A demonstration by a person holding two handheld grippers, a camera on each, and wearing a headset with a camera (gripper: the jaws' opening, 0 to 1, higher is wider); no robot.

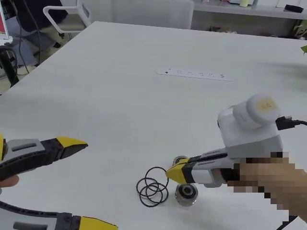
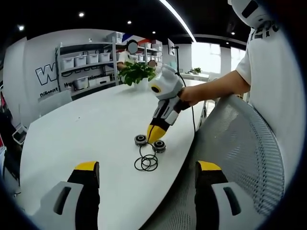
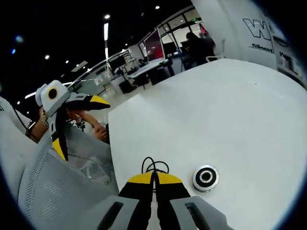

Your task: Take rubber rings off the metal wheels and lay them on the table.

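Two metal wheels sit on the white table point(image 1: 120, 96), both close to the right hand-held gripper point(image 1: 170, 173). In the head view the near wheel point(image 1: 186, 193) is at about 5 o'clock from its yellow tips, just beside them. The far wheel point(image 1: 180, 158) peeps out at 12 o'clock, half hidden behind the jaws. Each seems to lie flat, axle up; whether either wears a ring I cannot tell.

The loose rubber rings point(image 1: 152, 189) lie overlapping at about 8 o'clock from those tips, very near. The right jaws are pressed together and appear to pinch one more rubber ring point(image 1: 157, 173), whose thin loop reaches from the tips toward the heap.

The left hand-held gripper point(image 1: 98, 184) hangs well apart at 9 o'clock, jaws spread and holding nothing. In its own view the rings are straight ahead at 12 o'clock.

The right hand-held gripper's long axis runs 3 to 9 o'clock, and it is far the nearer to both wheels. I judge the next move is for it to let go over the heap, then shift a little toward 5 o'clock for the near wheel.
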